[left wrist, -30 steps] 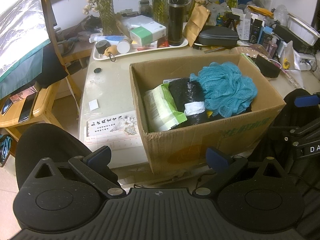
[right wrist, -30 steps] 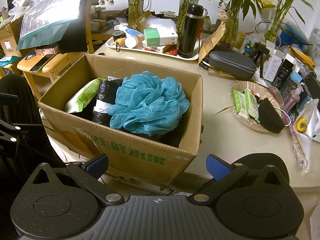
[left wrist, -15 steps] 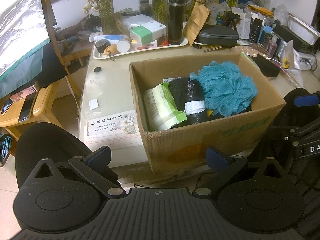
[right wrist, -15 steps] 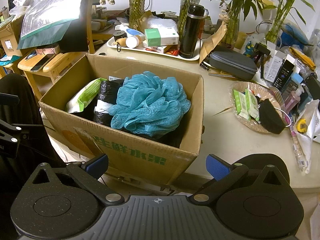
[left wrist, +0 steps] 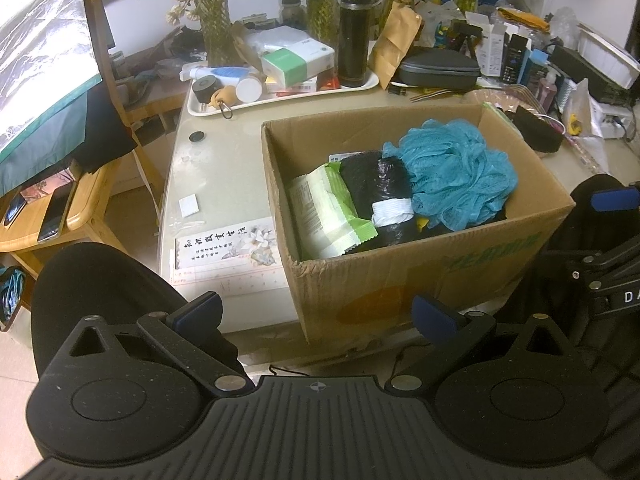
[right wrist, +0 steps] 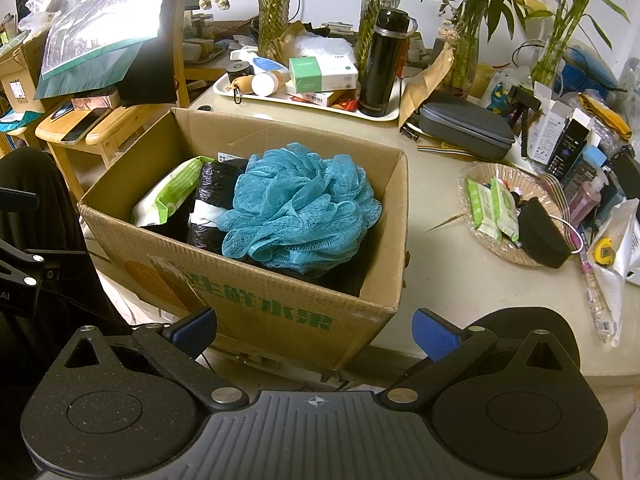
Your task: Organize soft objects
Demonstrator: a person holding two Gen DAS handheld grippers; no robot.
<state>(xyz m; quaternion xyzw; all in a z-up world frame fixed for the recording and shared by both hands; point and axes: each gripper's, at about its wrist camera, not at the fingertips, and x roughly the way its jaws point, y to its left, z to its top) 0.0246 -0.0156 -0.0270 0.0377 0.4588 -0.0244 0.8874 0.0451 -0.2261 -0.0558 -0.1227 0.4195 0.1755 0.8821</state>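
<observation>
A cardboard box (left wrist: 416,284) (right wrist: 256,296) stands on the table's near edge. Inside lie a teal mesh bath pouf (left wrist: 456,172) (right wrist: 300,208), a black plastic roll with a white band (left wrist: 380,192) (right wrist: 212,204) and a green-white wipes pack (left wrist: 324,212) (right wrist: 168,196). My left gripper (left wrist: 316,312) hangs open in front of the box's near left corner, holding nothing. My right gripper (right wrist: 316,328) is open too, empty, before the box's near right corner. A black sponge (right wrist: 544,236) rests in a woven basket (right wrist: 500,248) to the right.
A white tray (right wrist: 304,100) with a black flask (right wrist: 380,64), boxes and bottles sits at the back. A grey zip case (right wrist: 464,128), plant vases and clutter fill the far right. Wooden chair (left wrist: 60,208) stands left; black chair backs flank the box.
</observation>
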